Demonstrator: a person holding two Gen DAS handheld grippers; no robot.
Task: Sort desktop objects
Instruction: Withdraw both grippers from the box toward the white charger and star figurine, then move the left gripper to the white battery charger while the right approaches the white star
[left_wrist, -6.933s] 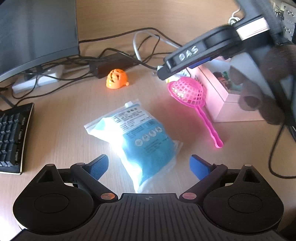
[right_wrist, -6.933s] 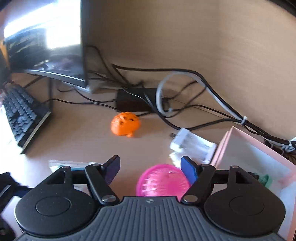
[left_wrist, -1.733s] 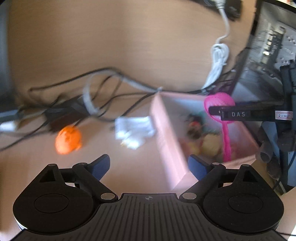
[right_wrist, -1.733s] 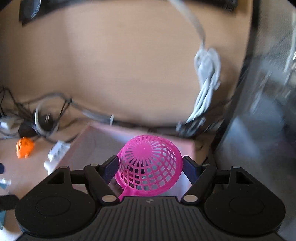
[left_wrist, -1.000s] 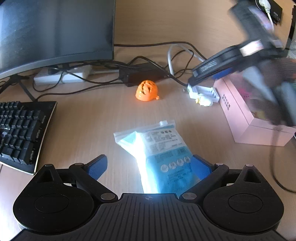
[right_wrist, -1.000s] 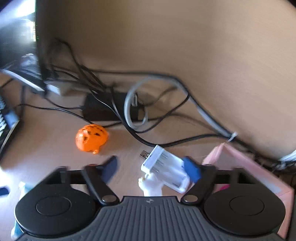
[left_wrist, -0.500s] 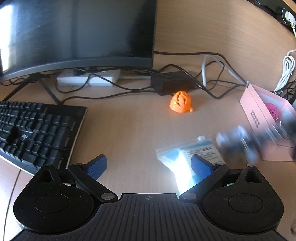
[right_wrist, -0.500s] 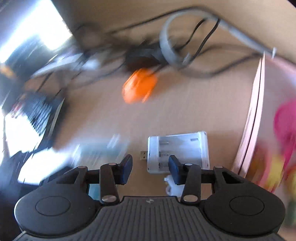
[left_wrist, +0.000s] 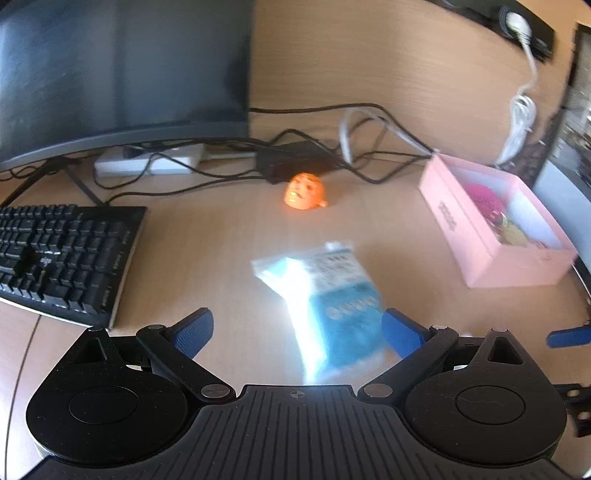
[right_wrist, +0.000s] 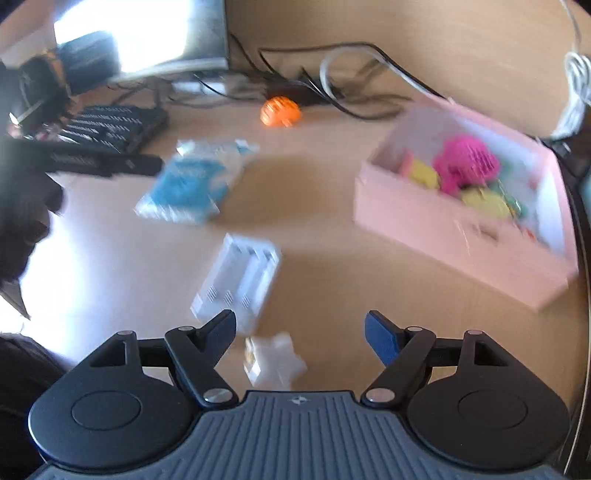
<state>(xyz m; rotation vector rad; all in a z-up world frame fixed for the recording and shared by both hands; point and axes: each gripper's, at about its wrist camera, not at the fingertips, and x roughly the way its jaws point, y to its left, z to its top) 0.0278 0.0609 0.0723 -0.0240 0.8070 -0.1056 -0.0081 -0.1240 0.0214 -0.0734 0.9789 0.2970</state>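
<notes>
The right gripper (right_wrist: 300, 330) hangs over the worktop (right_wrist: 332, 266) with its jaws spread, having just been opening, and nothing pinched between them. A white battery charger (right_wrist: 236, 278) lies flat just ahead of its left finger, and a small white blurred object (right_wrist: 273, 360) lies between the fingers, touched by neither. The left gripper (left_wrist: 297, 332) also has its jaws spread, over the near end of a blue-and-white pouch (left_wrist: 328, 302) lying on the worktop. An orange toy (left_wrist: 306, 192) sits near the cables at the worktop's far edge. The pink box (right_wrist: 461, 229) stands toward the right edge, with a pink strainer (right_wrist: 465, 162) and yellow items inside.
</notes>
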